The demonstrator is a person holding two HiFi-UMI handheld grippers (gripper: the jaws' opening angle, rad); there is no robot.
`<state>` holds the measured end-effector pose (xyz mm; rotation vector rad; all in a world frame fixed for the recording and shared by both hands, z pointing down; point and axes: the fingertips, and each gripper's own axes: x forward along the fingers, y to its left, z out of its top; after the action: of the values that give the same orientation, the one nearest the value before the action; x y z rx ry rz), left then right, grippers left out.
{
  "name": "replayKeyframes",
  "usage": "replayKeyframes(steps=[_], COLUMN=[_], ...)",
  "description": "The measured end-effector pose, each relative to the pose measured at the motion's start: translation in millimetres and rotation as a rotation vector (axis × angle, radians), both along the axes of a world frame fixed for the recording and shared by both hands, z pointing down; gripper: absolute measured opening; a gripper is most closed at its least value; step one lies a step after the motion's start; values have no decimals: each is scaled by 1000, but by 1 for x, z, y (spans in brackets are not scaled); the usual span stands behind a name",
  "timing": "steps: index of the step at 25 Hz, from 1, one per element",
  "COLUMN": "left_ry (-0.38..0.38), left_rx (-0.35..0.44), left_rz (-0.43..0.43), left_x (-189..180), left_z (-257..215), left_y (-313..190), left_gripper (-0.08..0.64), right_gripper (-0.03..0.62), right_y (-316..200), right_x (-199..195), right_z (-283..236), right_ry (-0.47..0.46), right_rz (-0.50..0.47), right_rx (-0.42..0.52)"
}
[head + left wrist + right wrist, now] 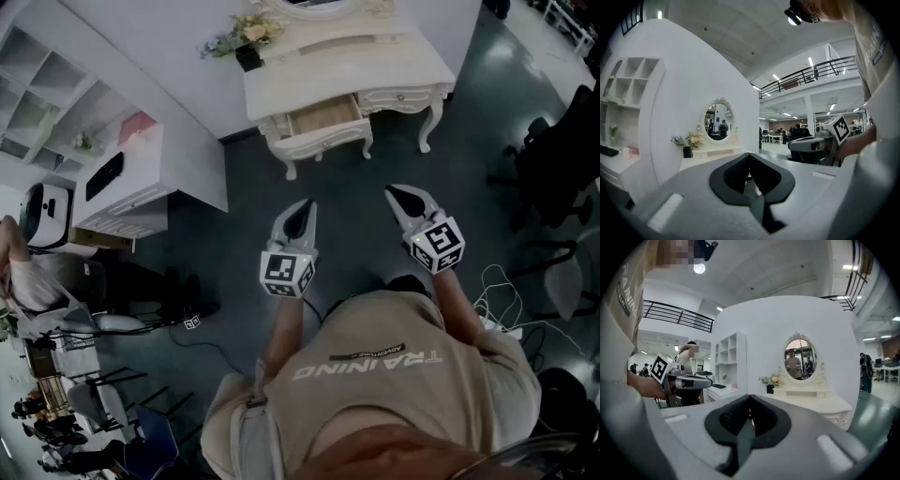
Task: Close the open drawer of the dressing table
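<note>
The white dressing table (347,66) stands against the wall ahead. Its left drawer (323,117) is pulled out and shows a wooden bottom. My left gripper (307,204) and right gripper (394,192) hang side by side above the dark floor, well short of the table, touching nothing. Both are shut and hold nothing. In the left gripper view the shut jaws of the left gripper (750,155) point toward the oval mirror (719,120). In the right gripper view the right gripper (750,397) faces the mirror (799,355) and the tabletop (820,401).
A vase of flowers (246,37) stands on the table's left end. A white desk with shelves (131,173) is on the left, a person (23,272) beside it. A black office chair (562,159) and floor cables (502,300) are on the right.
</note>
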<state>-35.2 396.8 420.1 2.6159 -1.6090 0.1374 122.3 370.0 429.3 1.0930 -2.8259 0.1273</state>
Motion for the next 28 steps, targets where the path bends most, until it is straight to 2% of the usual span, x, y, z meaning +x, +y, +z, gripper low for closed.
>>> replayKeyframes(steps=[5,8,14,17,21,28], left_ry=[-15,-21,2,-22,-27,-30], left_rx=[0,15,-9,-49,-100,-143], left_rz=[15,-19,-68,-122,-170,-144], left_x=[9,17,64,77,93,112], left_z=[2,2,-6,6,34,53], left_y=[-20,-32,-49,-54,-60,-77], left_gripper=[-3,-3,-3,-3,-3,-3], right_gripper=[5,5,5,5,5,5], right_y=[-16,-20,-46,-65,-86,-107], right_x=[0,9,64,84,97,113], right_z=[1,5,10,27,55,75], right_ry=[22,39,55,20,34,7], right_rz=[-35,-64,-104,-115,-162,-151], right_rx=[14,32,-3,-56,-80,-129])
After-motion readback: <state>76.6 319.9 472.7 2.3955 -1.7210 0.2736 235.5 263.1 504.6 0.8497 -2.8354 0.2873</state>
